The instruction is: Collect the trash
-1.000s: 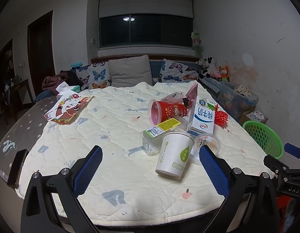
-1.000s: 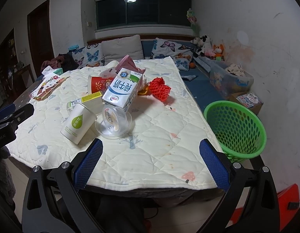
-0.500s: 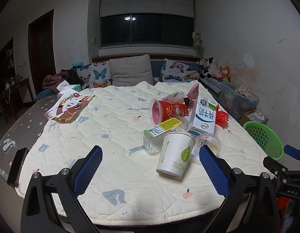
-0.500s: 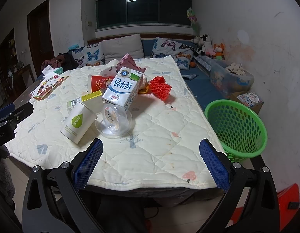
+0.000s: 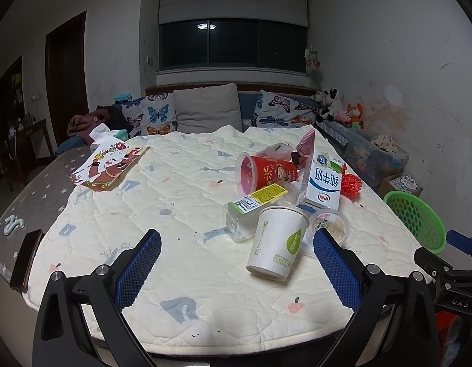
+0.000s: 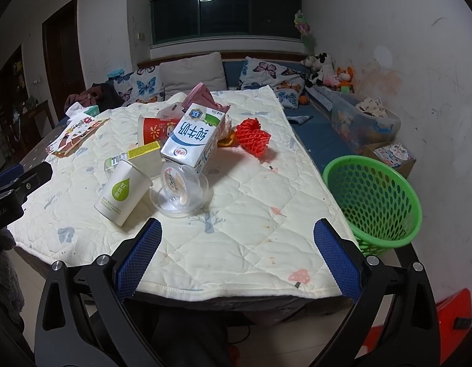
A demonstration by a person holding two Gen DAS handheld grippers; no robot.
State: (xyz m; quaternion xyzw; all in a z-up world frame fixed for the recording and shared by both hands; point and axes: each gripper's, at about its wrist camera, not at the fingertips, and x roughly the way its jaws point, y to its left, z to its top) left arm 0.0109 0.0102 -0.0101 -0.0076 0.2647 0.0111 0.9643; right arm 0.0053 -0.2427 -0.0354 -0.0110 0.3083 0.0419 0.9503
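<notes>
We note both grippers, left gripper [image 5: 237, 263] and right gripper [image 6: 237, 258], spread wide, released; white paper cup [image 5: 277, 243] lies just beyond the left fingers [image 5: 335, 267], toward their right.

1. The left gripper [image 5: 236, 263] has two black arms shaped like open triangles.
2. Its fingers [image 5: 139, 270] have bumpy blue pads.
3. Small round silver screws sit on the black arms.
4. The right gripper [image 6: 236, 260] looks the same: black frame, blue pads, silver screws.
5. White letters are printed on its black body.
</notes>
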